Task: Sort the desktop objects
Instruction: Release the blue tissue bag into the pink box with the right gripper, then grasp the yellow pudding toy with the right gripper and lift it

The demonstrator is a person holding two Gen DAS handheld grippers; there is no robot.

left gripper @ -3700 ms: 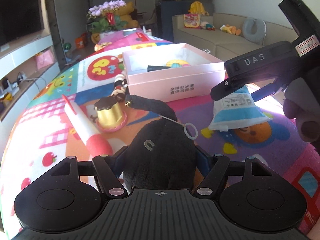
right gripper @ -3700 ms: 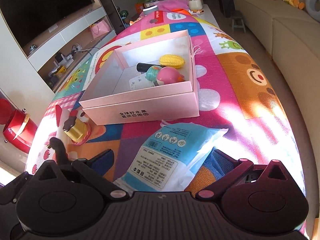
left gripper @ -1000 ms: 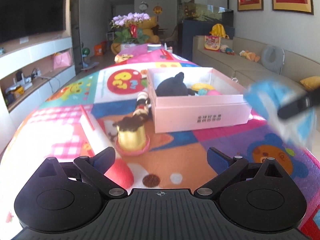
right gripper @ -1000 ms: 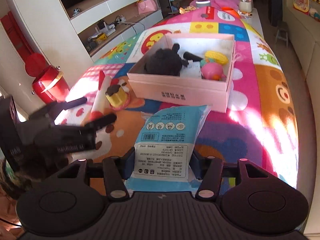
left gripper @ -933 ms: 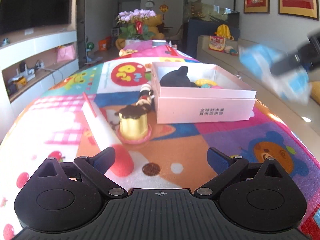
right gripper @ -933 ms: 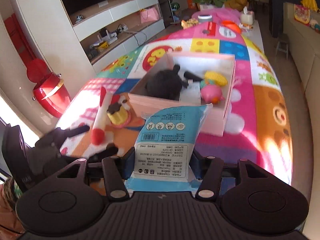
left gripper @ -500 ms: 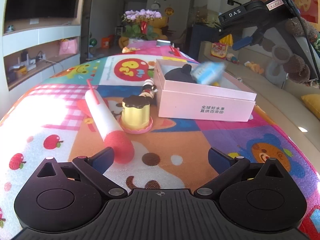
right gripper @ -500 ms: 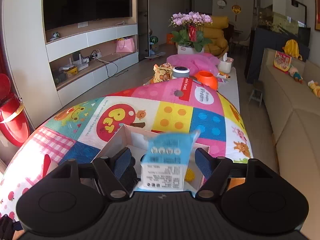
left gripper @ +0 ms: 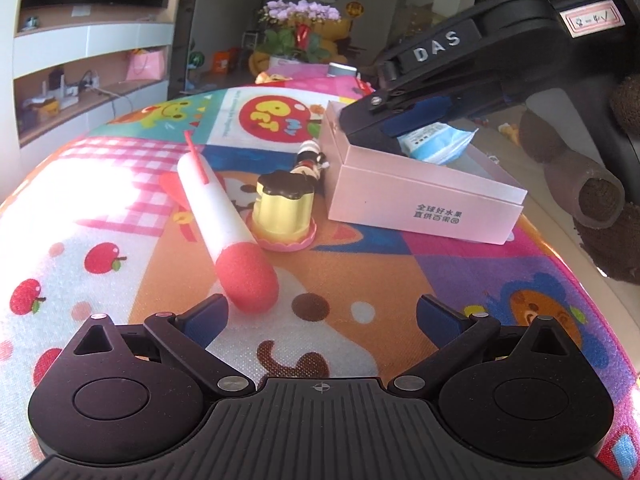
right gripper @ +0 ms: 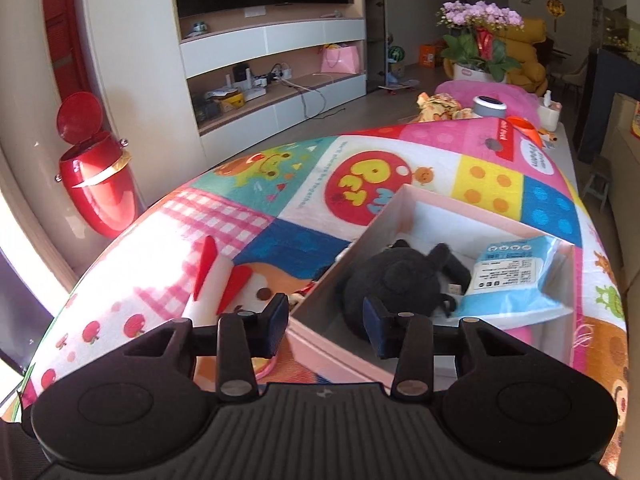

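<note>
Your right tongs [right gripper: 325, 315], low centre of frame, let go of the packet [right gripper: 516, 280], now lying in the box [right gripper: 436, 210] at right, and have just narrowed on nothing; left tongs [left gripper: 322, 318] gape empty near the roller [left gripper: 224, 220] and cup [left gripper: 282, 210], still to sort.

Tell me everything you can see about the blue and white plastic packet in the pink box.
The blue and white plastic packet is a soft, crinkled pouch with a white printed label panel and small icons. It lies tilted inside the pink cardboard box, propped against the box's right wall, beside the black plush toy. Neither gripper holds it.
</note>
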